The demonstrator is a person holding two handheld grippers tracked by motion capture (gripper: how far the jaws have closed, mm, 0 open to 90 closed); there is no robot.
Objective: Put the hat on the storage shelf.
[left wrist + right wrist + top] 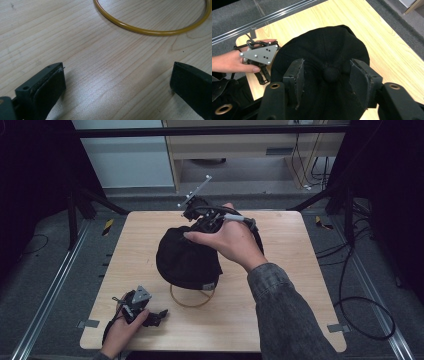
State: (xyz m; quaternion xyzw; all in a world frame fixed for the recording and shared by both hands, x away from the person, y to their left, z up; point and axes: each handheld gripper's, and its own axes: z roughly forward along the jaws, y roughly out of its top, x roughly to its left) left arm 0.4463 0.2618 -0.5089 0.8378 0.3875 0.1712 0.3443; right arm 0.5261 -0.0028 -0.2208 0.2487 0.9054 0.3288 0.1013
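A black cap [187, 262] sits crown-up on the wooden table [290, 285], over a yellow ring [192, 301] whose front arc pokes out beneath it. My right gripper [200, 222] hangs over the far side of the cap. In the right gripper view its jaws [327, 67] stand apart on either side of the crown's top button [331, 74], pads clear of it. My left gripper [155, 316] rests low near the table's front left corner. It is open [117, 72] with bare wood between its jaws and the ring [150, 31] just beyond.
The left hand with its grey-plated gripper [260, 57] shows past the cap in the right gripper view. Black tripod legs [85, 202] and cables [360, 310] lie on the grey floor around the table. Metal rails [50, 290] run along both sides.
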